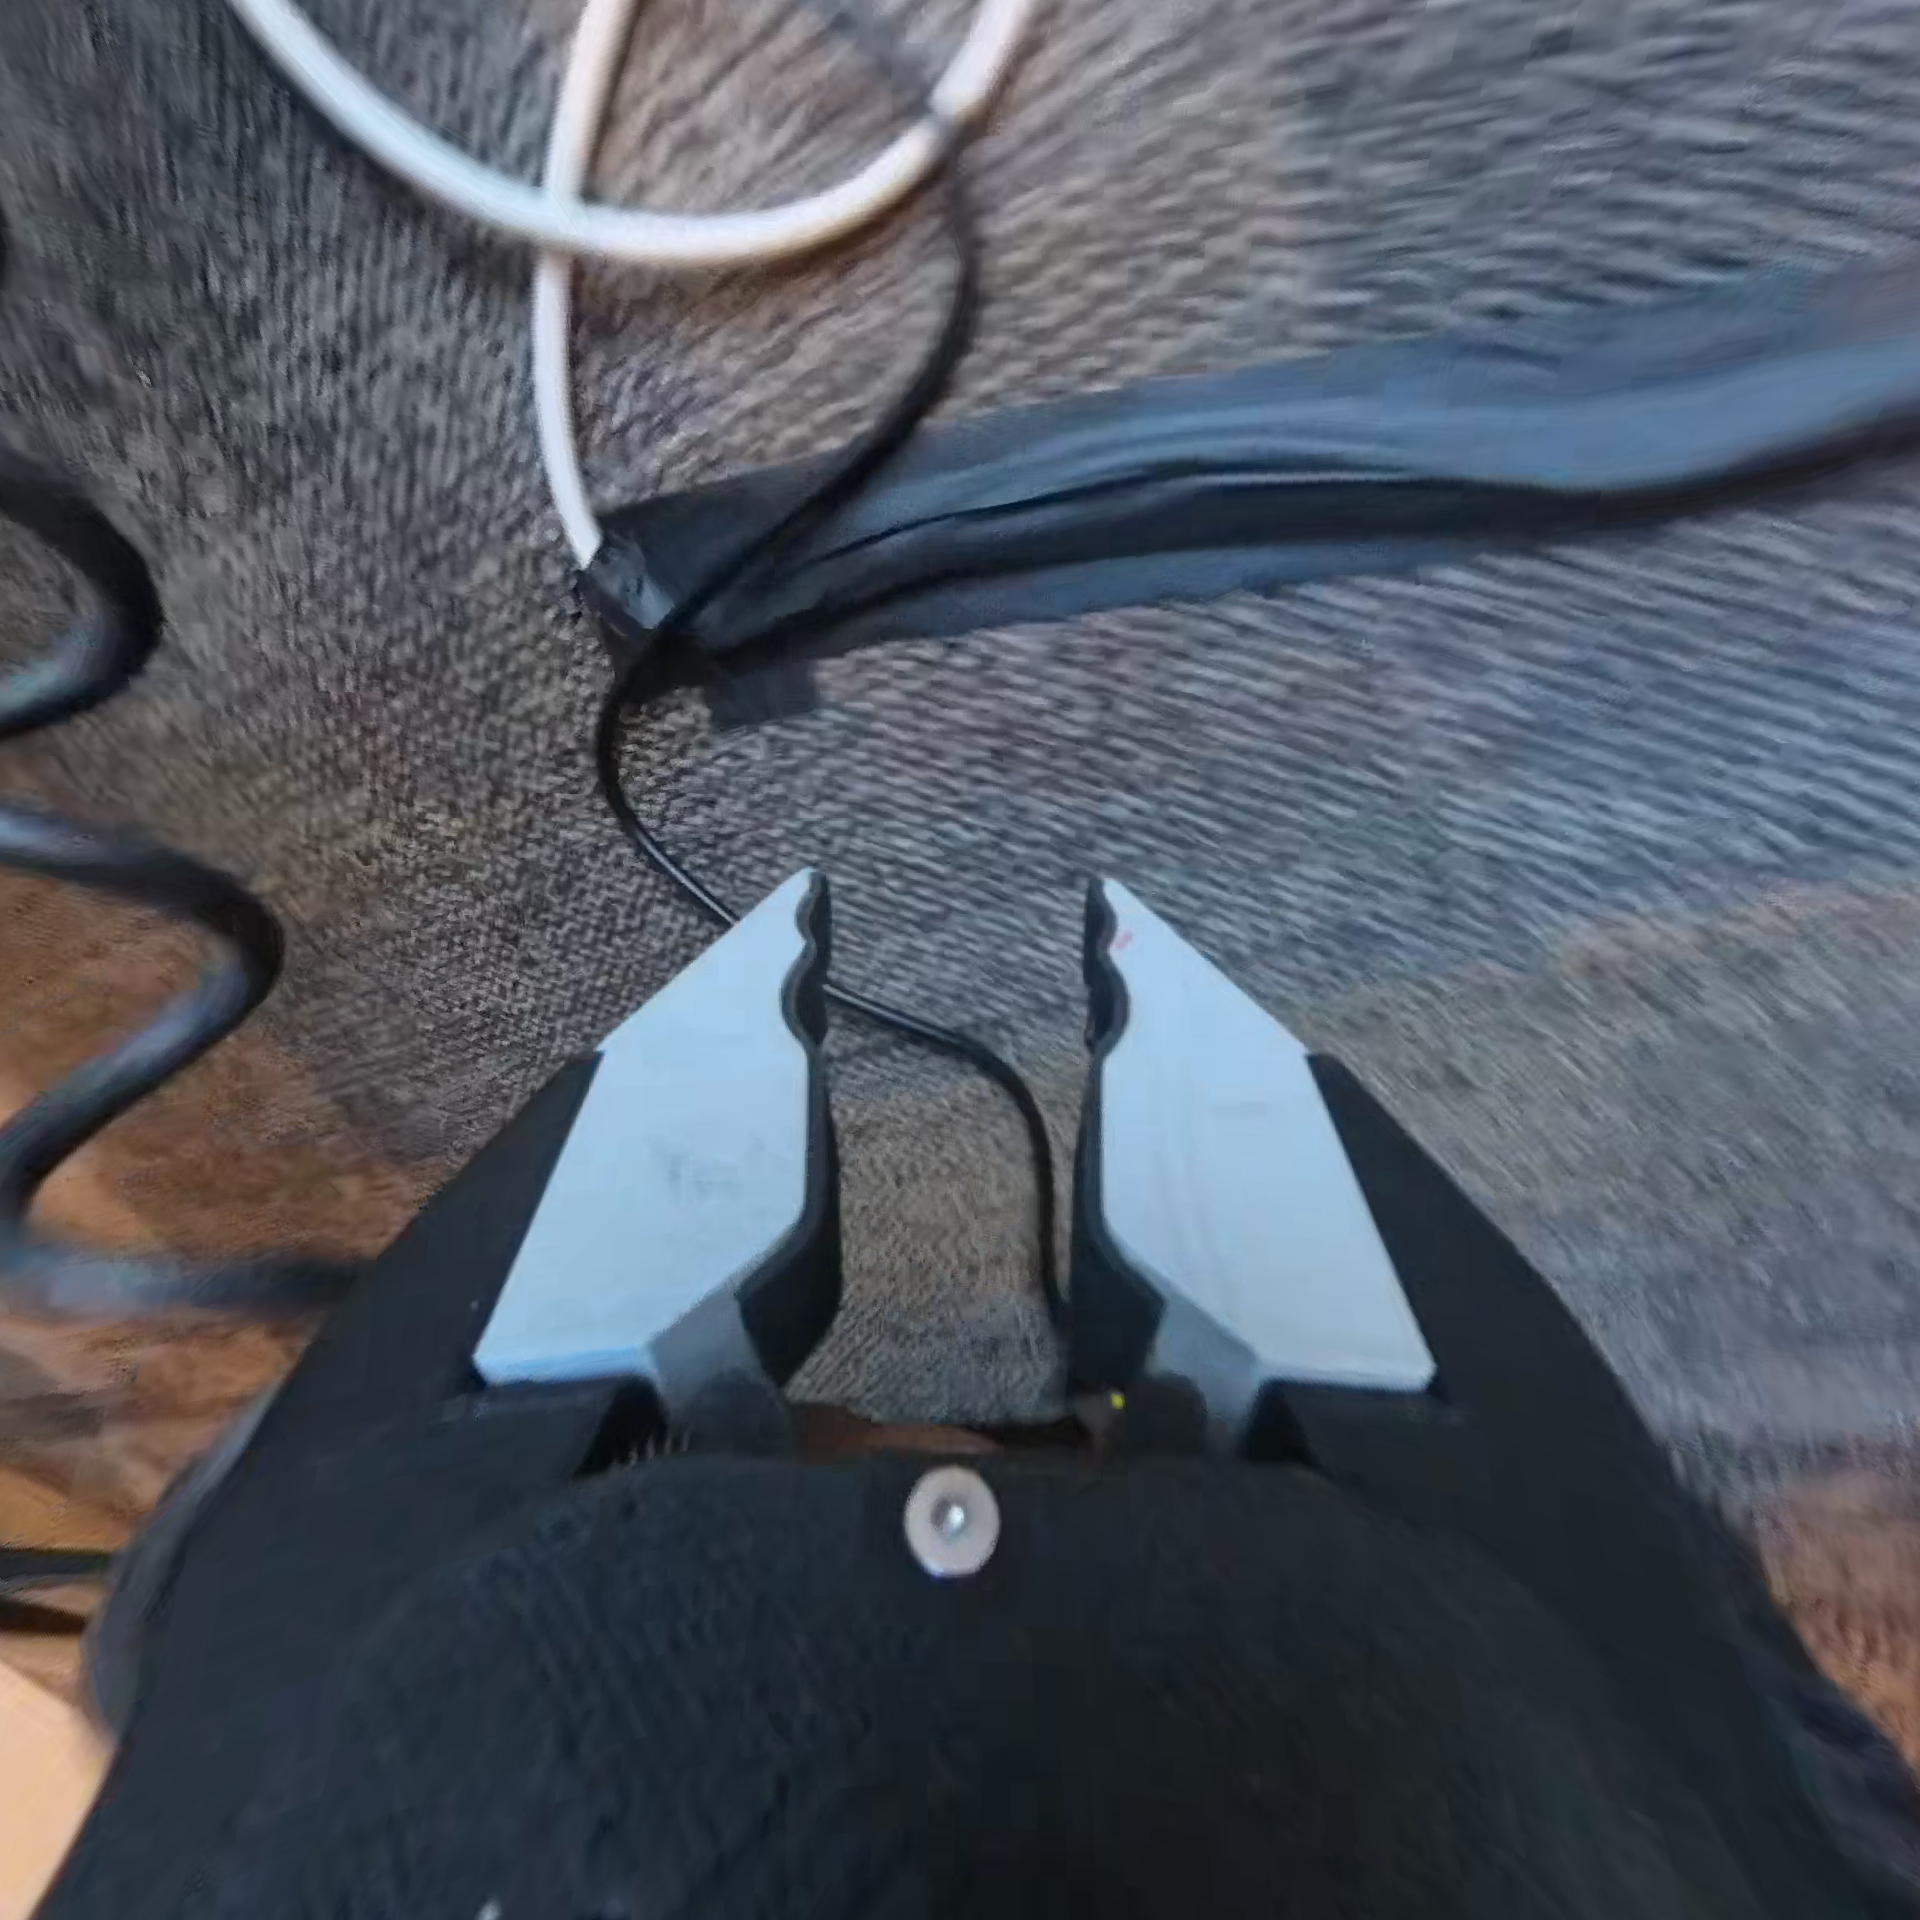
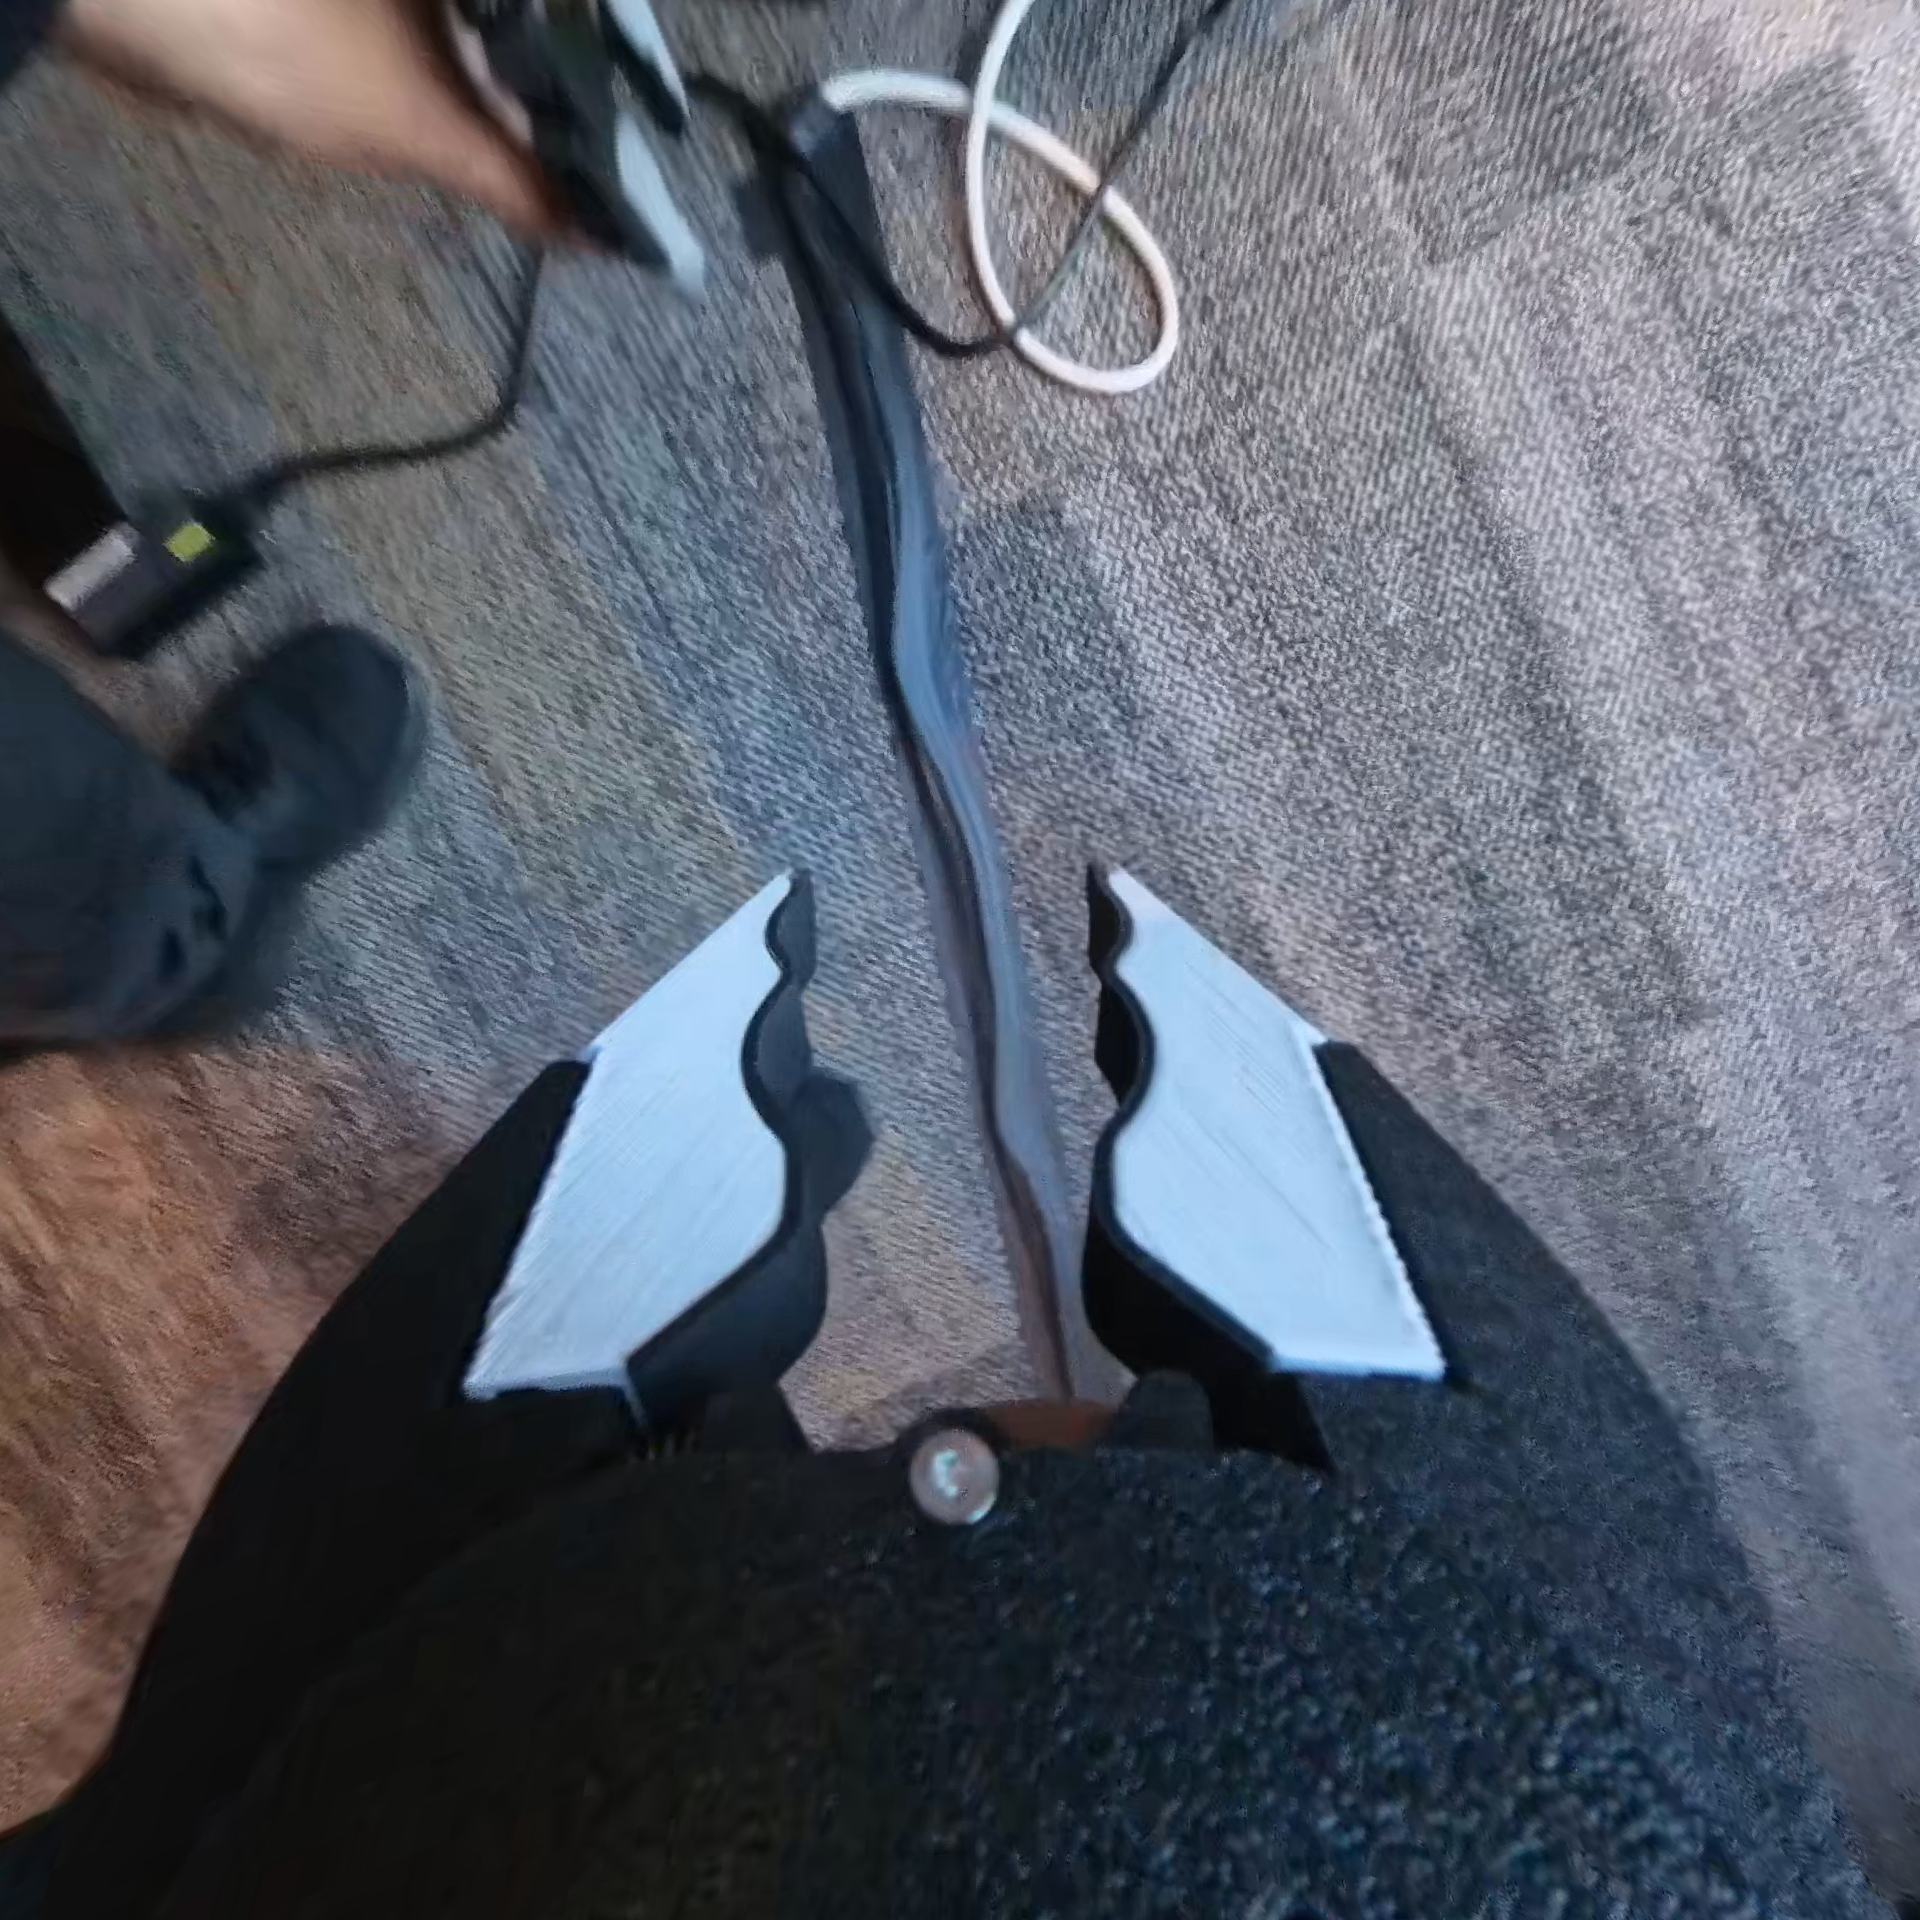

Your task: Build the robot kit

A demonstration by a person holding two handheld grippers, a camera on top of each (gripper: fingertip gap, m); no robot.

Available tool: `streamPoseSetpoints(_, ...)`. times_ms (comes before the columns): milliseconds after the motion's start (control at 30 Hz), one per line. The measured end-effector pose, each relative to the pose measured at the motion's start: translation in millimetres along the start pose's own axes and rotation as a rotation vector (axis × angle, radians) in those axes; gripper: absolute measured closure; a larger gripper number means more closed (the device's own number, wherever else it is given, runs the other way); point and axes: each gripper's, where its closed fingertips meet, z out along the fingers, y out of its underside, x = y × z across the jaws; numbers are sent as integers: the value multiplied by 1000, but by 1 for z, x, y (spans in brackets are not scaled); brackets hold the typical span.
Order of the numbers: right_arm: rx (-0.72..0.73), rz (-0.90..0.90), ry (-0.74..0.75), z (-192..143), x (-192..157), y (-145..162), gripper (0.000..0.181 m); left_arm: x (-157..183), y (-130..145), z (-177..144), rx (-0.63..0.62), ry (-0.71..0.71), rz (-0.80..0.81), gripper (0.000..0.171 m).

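The right wrist view is showing things the left wrist view is not: a dark shoe (image 2: 301,748) with a dark trouser leg standing on the carpet (image 2: 1455,623) at the left, a small black box with a green-yellow patch (image 2: 145,577) near the left edge with a thin black lead running off from it, and, at the top left, a blurred hand (image 2: 312,104) carrying the left gripper (image 2: 655,187), too smeared there to judge. The left wrist view alone is showing thick black cables (image 1: 135,935) snaking along the carpet's left side and a thin black wire (image 1: 935,1029) passing under the left finger and across the gap between the left gripper's (image 1: 954,894) fingers. That gripper's jaws are standing released, moderately apart, gripping nothing and hovering over the grey-brown carpet (image 1: 1455,935). The right gripper (image 2: 945,883) is likewise standing released, its jaws a little wider, holding nothing; a long strip of black tape (image 2: 935,727) covering cables is running along the carpet straight through its gap, apparently below the fingers rather than between their pads. In the left wrist view the same black tape strip (image 1: 1247,499) is lying crosswise ahead of the fingers, ending where a white cable (image 1: 665,223) emerges and loops. That white cable loop (image 2: 1070,270) is lying beyond the tape's far end in the right wrist view, crossed by a thin black wire.
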Motion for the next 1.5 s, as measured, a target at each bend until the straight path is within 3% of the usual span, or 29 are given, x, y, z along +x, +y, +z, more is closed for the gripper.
streamPoseSetpoints(100,-31,40,-68,26,31,-8,132,-58,2,70,-19,-2,-176,130)
streamPoseSetpoints(233,-44,106,-100,46,73,-20,130,-121,13,118,11,-55,-293,139)
streamPoseSetpoints(367,-5,91,-90,54,97,-39,131,-134,-6,137,52,-21,-100,139)
streamPoseSetpoints(400,6,72,-82,55,100,-44,132,-141,-14,138,77,-48,-48,146)
streamPoseSetpoints(567,1,-12,-38,62,111,-47,132,-150,-23,160,77,-15,20,149)
streamPoseSetpoints(667,13,-10,-33,62,115,-51,132,-145,-13,172,57,50,60,141)
streamPoseSetpoints(900,49,-17,-26,61,115,-69,132,-146,-8,190,56,115,33,139)
streamPoseSetpoints(1033,55,-28,-29,63,114,-76,132,-148,-10,191,80,145,15,139)
streamPoseSetpoints(1067,50,-34,-30,64,113,-76,132,-151,-12,190,100,136,12,148)
streamPoseSetpoints(1167,35,-48,-35,67,112,-74,132,-157,-13,189,103,131,28,152)
streamPoseSetpoints(1500,66,-33,-34,62,115,-81,133,-142,-17,193,127,219,22,158)
